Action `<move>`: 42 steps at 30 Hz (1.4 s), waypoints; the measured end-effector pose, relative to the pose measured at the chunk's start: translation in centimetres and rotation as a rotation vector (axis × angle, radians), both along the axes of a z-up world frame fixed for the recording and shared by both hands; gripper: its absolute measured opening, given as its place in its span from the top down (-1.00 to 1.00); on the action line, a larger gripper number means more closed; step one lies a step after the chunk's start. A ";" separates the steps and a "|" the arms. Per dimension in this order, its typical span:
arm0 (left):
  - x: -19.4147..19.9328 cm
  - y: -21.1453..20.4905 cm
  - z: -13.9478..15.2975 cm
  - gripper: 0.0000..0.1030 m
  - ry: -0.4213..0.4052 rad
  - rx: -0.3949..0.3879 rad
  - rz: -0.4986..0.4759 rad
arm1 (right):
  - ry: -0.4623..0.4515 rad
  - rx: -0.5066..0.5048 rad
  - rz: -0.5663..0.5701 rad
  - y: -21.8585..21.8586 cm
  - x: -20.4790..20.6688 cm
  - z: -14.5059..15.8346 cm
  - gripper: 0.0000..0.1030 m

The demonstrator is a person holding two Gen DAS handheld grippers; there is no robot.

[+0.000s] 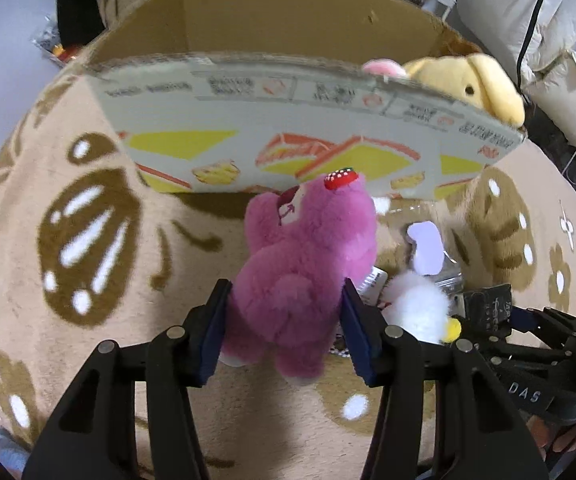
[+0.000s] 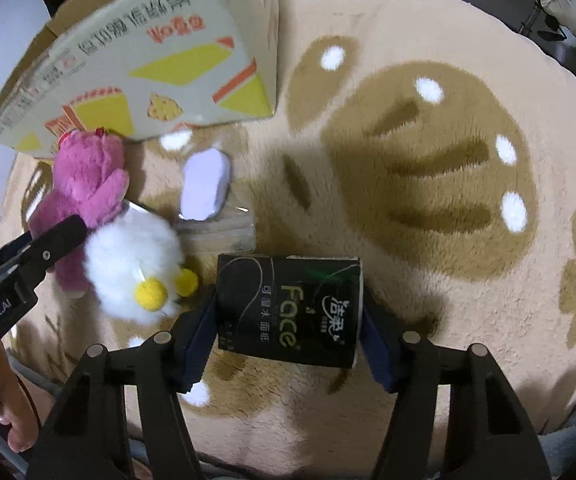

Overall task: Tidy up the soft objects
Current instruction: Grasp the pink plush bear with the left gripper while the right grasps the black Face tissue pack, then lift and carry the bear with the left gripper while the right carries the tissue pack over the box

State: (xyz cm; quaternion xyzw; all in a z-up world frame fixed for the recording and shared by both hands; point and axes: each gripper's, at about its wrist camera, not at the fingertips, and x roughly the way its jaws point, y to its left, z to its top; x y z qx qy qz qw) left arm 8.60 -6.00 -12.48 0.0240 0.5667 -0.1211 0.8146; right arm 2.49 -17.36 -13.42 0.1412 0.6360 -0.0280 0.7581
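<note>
Inspecting left wrist view first:
- Left gripper [image 1: 284, 328]: closed on the pink plush bear [image 1: 307, 256]; blue pads pressed into the fur on both sides of the lower body, centre of frame.
- Bear axis: runs straight up the frame away from the fingers, head end topped by a red strawberry patch just short of the box wall.
- Cardboard box [image 1: 288, 120]: directly ahead, filling upper centre; printed near wall facing the camera, open top and brown interior visible beyond its rim.
- Yellow plush dog [image 1: 471, 84]: already inside, upper right, head over the rim.
- Deciding relation: box opening above and beyond the bear's head; judged that the bear must clear the near rim before release.
- White fluffy toy [image 1: 419, 304]: on the carpet [image 1: 88, 320] just right of the bear, lower right of centre.

Turning to right wrist view:
- Right gripper [image 2: 288, 344]: closed on the black tissue pack [image 2: 288, 308], pads against both short ends, lower centre.
- Pack axis: lying across the fingers, left to right.
- Box position: upper left of frame, well apart from the pack.
- Pale lilac item [image 2: 206, 184]: on the carpet between pack and box, on clear wrapping.
- Nearer hand: left, judged; bear close to the box wall, pack much farther.
</note>
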 end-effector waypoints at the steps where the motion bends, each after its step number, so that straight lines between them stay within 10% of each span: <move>1: -0.1 0.2 0.3 0.01 -0.013 0.005 0.004 | -0.014 0.004 -0.002 0.0 0.1 0.3 -0.30; 14: -2.8 2.3 5.4 0.04 -0.221 0.028 0.074 | -0.204 0.042 -0.002 -0.4 -1.5 5.3 -0.28; 26: -4.7 3.7 10.1 0.04 -0.431 0.002 0.067 | -0.600 0.055 0.056 -2.7 -2.3 12.9 -0.28; 42: -3.3 4.5 14.8 0.03 -0.689 0.015 0.071 | -0.810 0.009 0.105 -3.1 -0.1 16.8 -0.28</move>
